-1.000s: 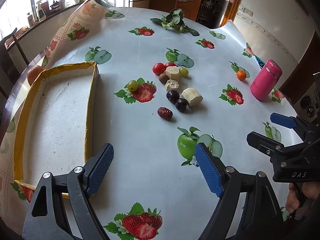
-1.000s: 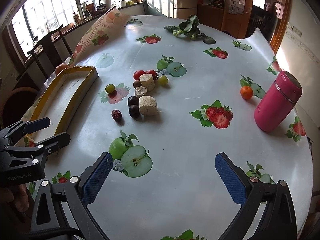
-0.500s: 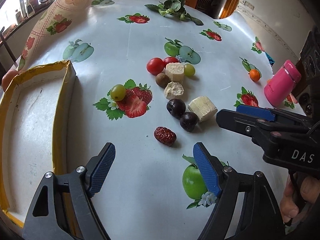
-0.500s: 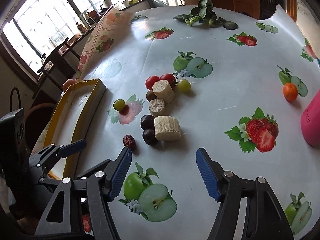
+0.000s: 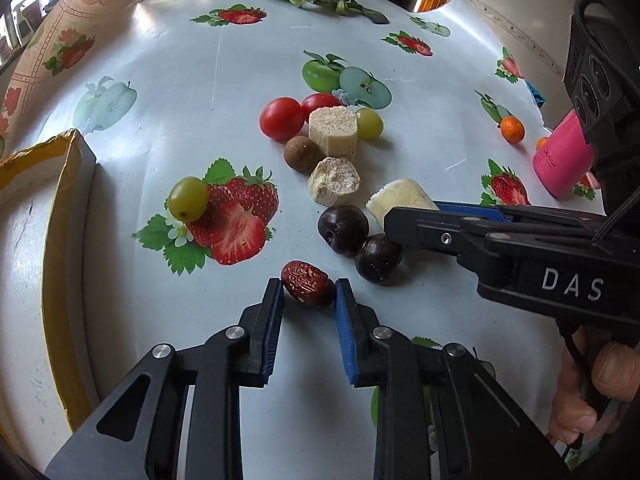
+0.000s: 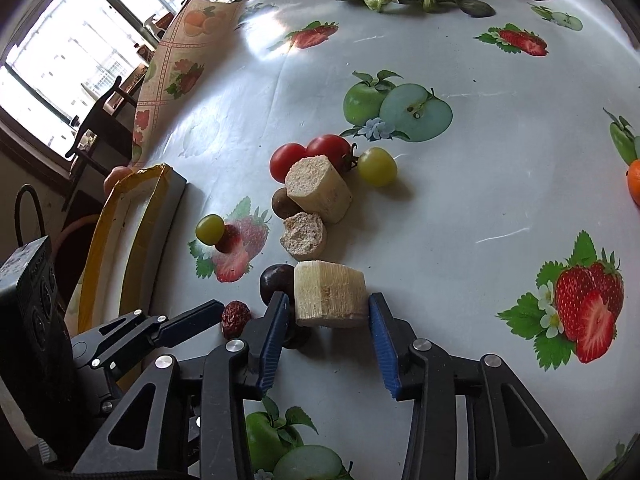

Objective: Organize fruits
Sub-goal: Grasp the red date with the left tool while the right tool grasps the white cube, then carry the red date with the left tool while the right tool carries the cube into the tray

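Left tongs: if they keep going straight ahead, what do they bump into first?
The left tongs would meet the wrinkly red date first; it already sits between their tips. Contact is hard to judge.

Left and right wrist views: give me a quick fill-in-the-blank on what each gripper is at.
1. The left gripper brackets the wrinkled red ____.
2. The right gripper brackets the pale sugarcane chunk, one of ____ such chunks.
3. The green grape sits on a printed ____.
4. The tray has a ____ rim.

Answers: date; three; strawberry; yellow
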